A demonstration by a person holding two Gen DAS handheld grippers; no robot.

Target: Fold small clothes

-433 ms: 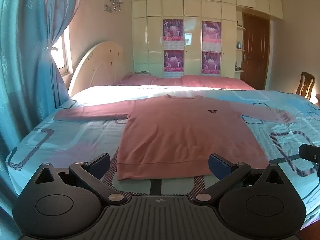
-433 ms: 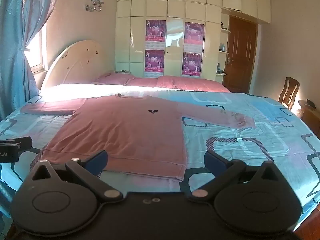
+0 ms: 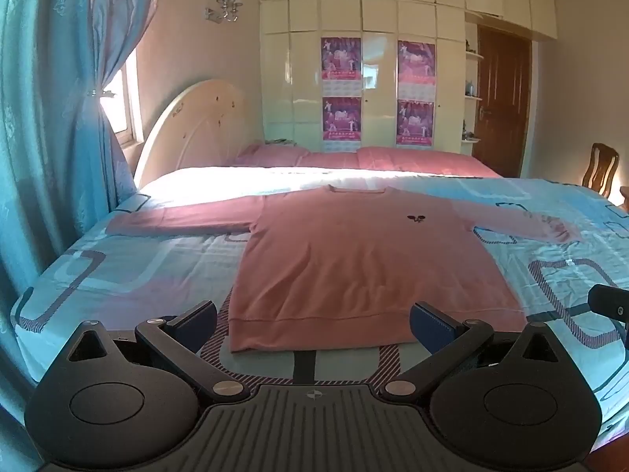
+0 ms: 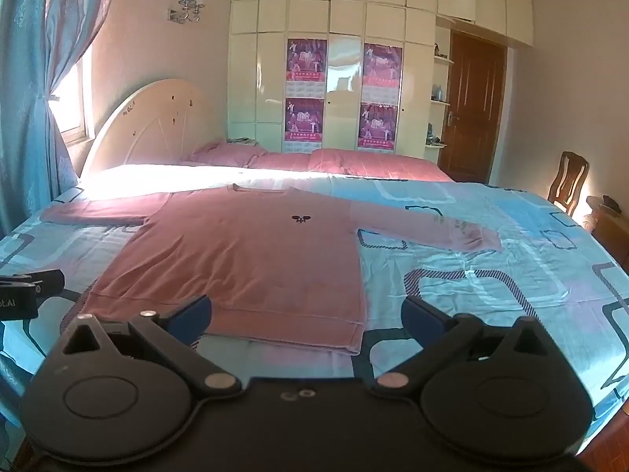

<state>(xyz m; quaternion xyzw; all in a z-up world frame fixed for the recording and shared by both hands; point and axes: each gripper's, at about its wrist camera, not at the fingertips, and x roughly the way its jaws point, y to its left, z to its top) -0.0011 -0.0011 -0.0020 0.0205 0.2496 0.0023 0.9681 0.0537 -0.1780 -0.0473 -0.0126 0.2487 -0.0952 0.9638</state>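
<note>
We take the pink sweater point(image 3: 354, 259) as our landmark: it lies flat and face up on the blue patterned bedspread point(image 3: 118, 271), both sleeves spread out sideways, its neckline toward the far pillows and its ribbed hem toward us.

Far to the left of the sweater hangs the blue curtain point(image 3: 47, 126), tied back beside the window. Beyond the sweater's left sleeve point(image 3: 177, 222) stands the cream headboard point(image 3: 188, 126), with a wall lamp point(image 3: 225, 6) above it. Our left gripper point(image 3: 312, 320) hovers just in front of the sweater's hem, near its left corner; its two blue-padded fingers stand wide apart and hold nothing. A small dark emblem point(image 3: 414, 218) sits on the sweater's chest.

Behind the sweater's neckline lie the pink pillows point(image 3: 393, 157), and behind them the cream wardrobe point(image 3: 377, 59) carries four purple posters point(image 3: 341, 59).

In the right wrist view, our right gripper point(image 4: 306, 314) hovers just before the hem's right corner, which falls between its fingers without touching either; these fingers too are spread wide and empty. The body of the other gripper shows at the left edge of that view, beside the hem's left end.

The sweater's right sleeve point(image 4: 440, 230) stretches across the bedspread, its cuff slightly rumpled. Well beyond that sleeve stands the brown door point(image 4: 473, 106), and farther right a wooden chair point(image 4: 570, 183).
</note>
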